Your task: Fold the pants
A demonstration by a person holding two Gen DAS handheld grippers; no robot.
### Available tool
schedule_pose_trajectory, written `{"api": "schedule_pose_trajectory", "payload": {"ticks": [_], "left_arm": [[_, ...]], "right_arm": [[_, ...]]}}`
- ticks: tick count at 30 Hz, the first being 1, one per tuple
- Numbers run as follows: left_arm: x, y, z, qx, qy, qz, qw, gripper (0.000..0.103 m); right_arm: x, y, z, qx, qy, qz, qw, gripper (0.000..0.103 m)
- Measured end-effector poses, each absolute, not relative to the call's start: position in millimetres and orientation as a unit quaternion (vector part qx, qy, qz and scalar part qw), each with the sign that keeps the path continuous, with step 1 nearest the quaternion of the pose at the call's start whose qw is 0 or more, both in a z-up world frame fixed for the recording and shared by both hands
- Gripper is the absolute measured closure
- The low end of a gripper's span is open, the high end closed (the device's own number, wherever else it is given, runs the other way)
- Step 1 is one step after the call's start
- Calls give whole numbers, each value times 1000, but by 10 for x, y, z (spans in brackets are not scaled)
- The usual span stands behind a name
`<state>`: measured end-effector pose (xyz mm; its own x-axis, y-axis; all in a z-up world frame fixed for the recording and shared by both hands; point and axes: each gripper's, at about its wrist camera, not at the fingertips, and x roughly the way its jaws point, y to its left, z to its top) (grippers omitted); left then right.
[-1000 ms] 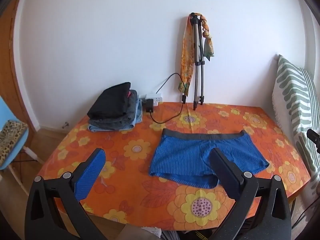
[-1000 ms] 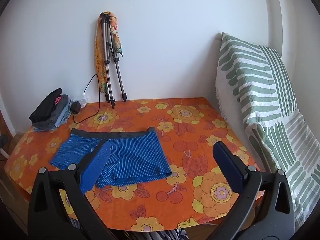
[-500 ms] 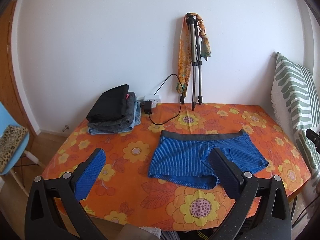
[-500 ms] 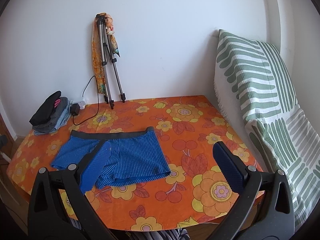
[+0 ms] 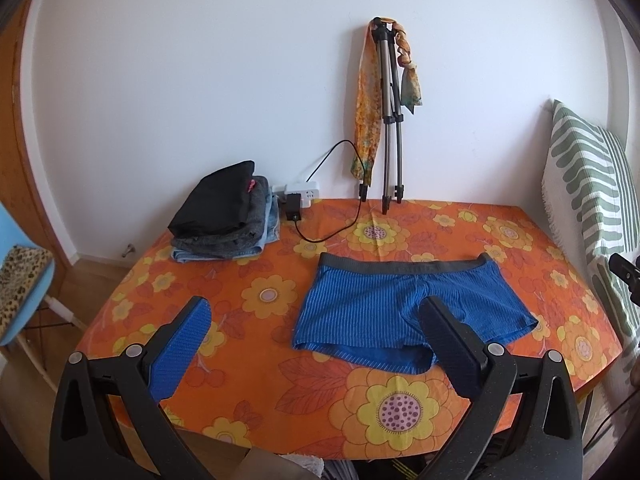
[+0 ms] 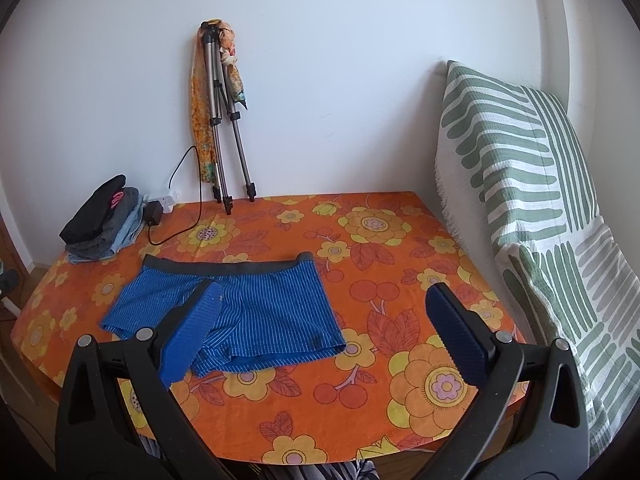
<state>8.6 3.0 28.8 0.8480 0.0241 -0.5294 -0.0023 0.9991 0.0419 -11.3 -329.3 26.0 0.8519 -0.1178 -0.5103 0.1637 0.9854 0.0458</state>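
Left wrist view: we hold the left tongs [image 5: 316, 332] wide apart and empty above the near edge of the table [image 5: 256, 264], with the blue striped pants [image 5: 384, 312] lying flat just ahead and slightly to the right of them. From the right wrist camera, our right tongs [image 6: 322, 312] also stand spread and hold nothing, and the pants [image 6: 264, 312] sit ahead and to the left, partly behind the left finger. We judge the folding not yet begun: the garment is spread out in a single layer with no visible fold, untouched by either tool, so every fold is left to make. Its grey waistband [image 5: 404, 266] runs along the far side, away from us, and the two short leg openings face the near edge. The long axis lies crosswise, from left to right in front of the tongs. Farther off to the left, near the wall, a stack of folded clothes [image 5: 228, 216] rests on the floral tablecloth, with a tripod [image 5: 390, 120] leaning behind. A green-striped cushion [image 6: 520, 184] stands to the right of the right tongs.
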Motion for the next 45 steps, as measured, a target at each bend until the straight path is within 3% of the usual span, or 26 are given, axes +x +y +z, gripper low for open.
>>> {"api": "schedule_pose_trajectory", "payload": {"ticks": [45], "left_arm": [[407, -84, 0, 27, 313, -8, 949, 0]], "right_arm": [[183, -3408, -73, 46, 298, -78, 950, 0]]}}
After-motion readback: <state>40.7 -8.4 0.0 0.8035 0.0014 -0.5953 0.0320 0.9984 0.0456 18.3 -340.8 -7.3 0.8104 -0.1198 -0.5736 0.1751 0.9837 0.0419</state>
